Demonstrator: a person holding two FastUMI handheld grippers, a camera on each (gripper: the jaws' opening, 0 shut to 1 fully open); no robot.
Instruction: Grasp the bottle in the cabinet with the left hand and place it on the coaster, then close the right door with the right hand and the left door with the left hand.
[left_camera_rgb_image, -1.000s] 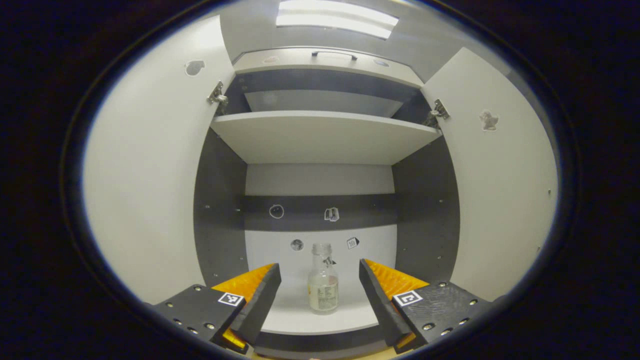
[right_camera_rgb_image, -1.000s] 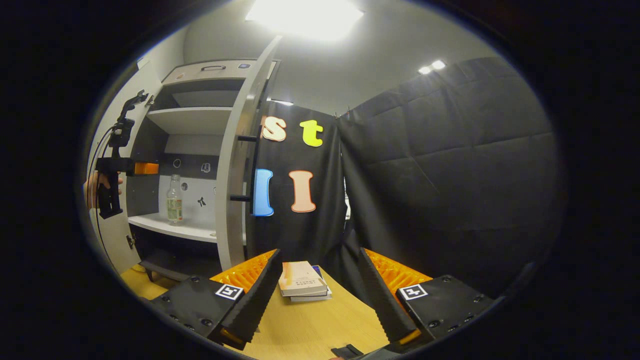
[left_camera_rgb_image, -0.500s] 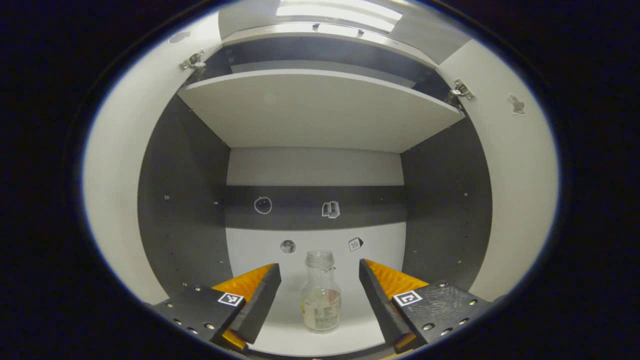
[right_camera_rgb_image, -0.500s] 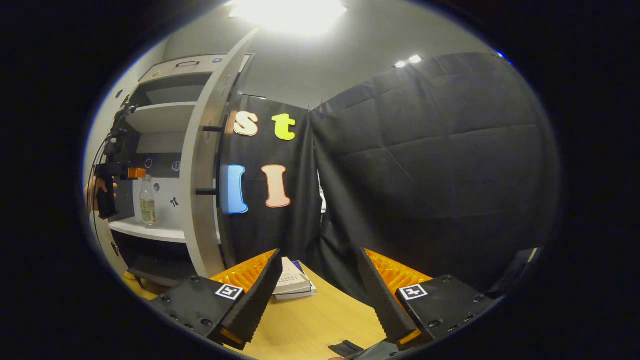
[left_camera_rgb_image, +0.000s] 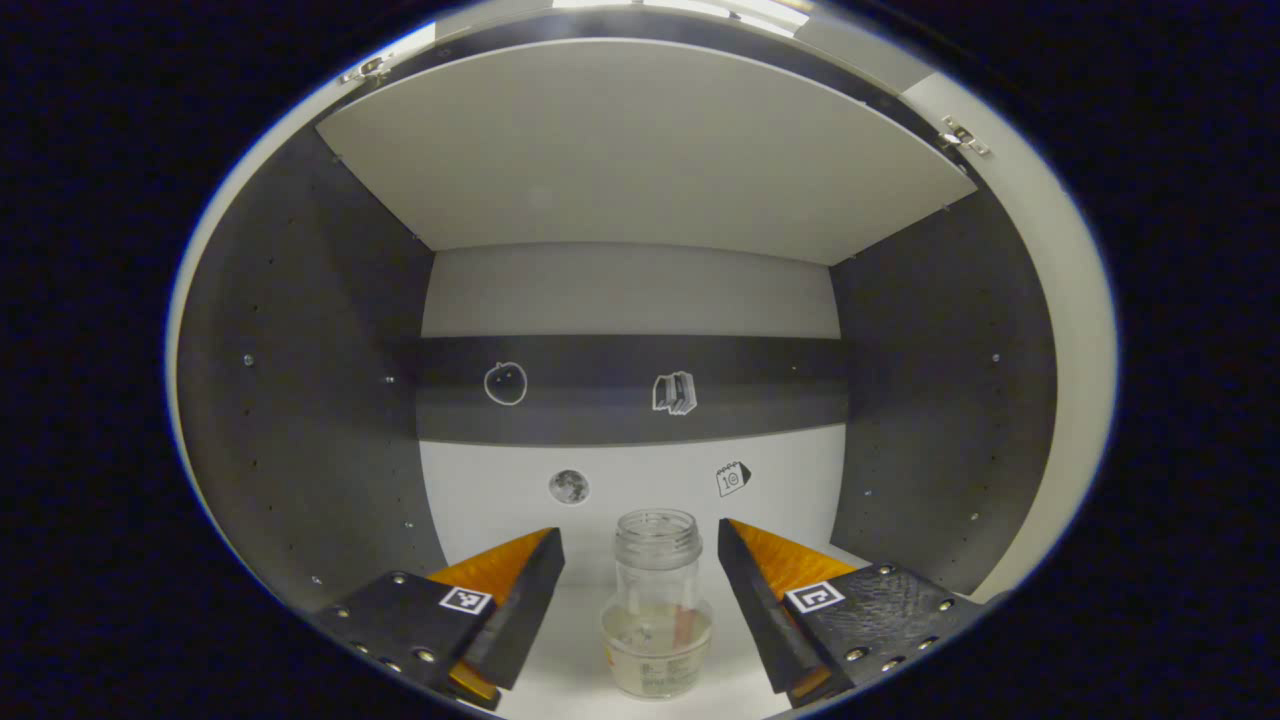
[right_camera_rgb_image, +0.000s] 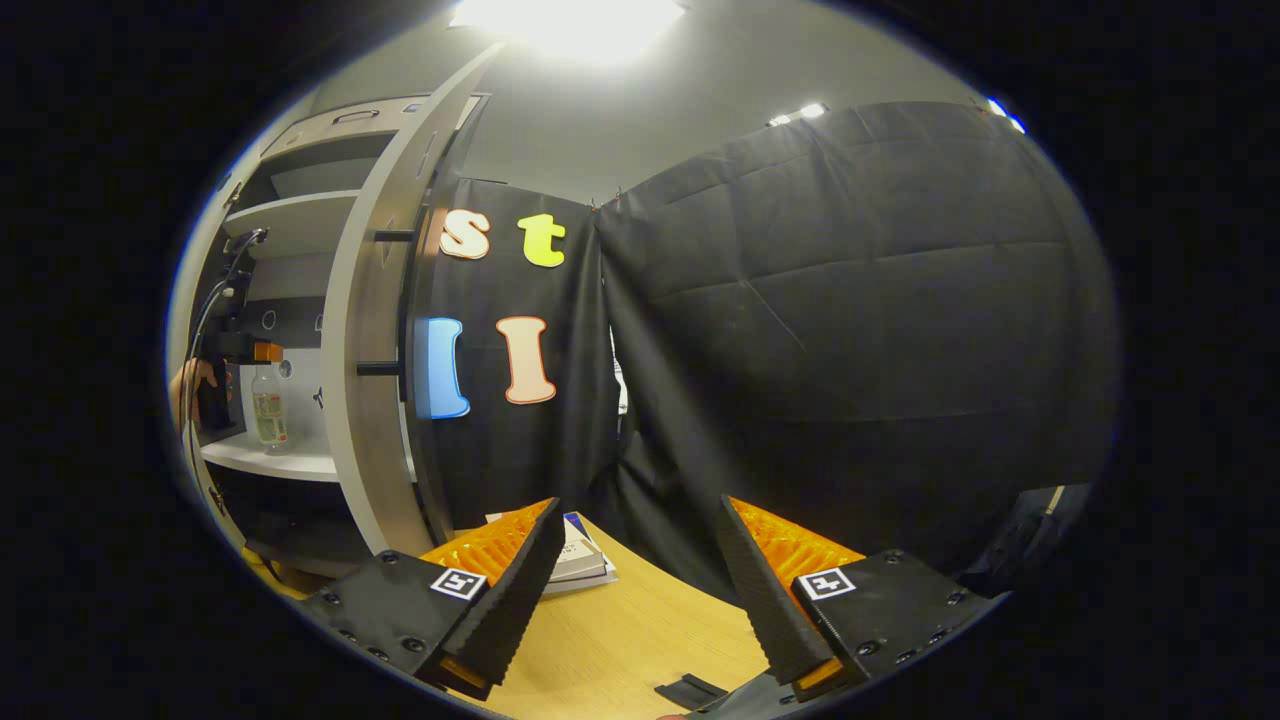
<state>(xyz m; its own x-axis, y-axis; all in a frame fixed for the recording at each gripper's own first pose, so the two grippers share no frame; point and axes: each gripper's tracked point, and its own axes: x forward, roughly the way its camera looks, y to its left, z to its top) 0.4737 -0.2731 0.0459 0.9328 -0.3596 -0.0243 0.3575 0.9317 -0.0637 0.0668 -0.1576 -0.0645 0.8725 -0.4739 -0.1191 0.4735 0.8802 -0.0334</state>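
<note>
- Inside the cabinet (left_camera_rgb_image: 300, 400), on its lower white shelf (left_camera_rgb_image: 560, 670), the bottle (left_camera_rgb_image: 657, 610) is seen upright, uncapped, with a little pale liquid at the bottom and a label on its lower part.
- Between the two fingers of the left hand-held gripper (left_camera_rgb_image: 640, 610) the bottle is framed, slightly nearer the right finger; a gap is seen on either side, so neither finger is pressed on it.
- That gripper's jaws are held wide apart and nothing is gripped.
- Behind the bottle, small stickers are seen on the cabinet's back panel (left_camera_rgb_image: 630, 300): an apple outline, books, a moon and a calendar.
- Above, the underside of the upper shelf (left_camera_rgb_image: 640, 150) is spread across the top of the left gripper view.
- From the right gripper view, the same bottle (right_camera_rgb_image: 267, 405) is seen far off on the shelf, with the left hand-held gripper (right_camera_rgb_image: 262, 352) level with its neck and a hand (right_camera_rgb_image: 190, 385) gripping the handle.
- The right door (right_camera_rgb_image: 375, 330) is seen standing open, edge-on, with a dark bar handle.
- Over the wooden counter (right_camera_rgb_image: 620, 640) the right hand-held gripper (right_camera_rgb_image: 640, 590) is held, its jaws wide apart and empty.
- Books (right_camera_rgb_image: 580, 560) are stacked on the counter beyond its left finger, and a small dark object (right_camera_rgb_image: 690, 690) lies at the near edge.
</note>
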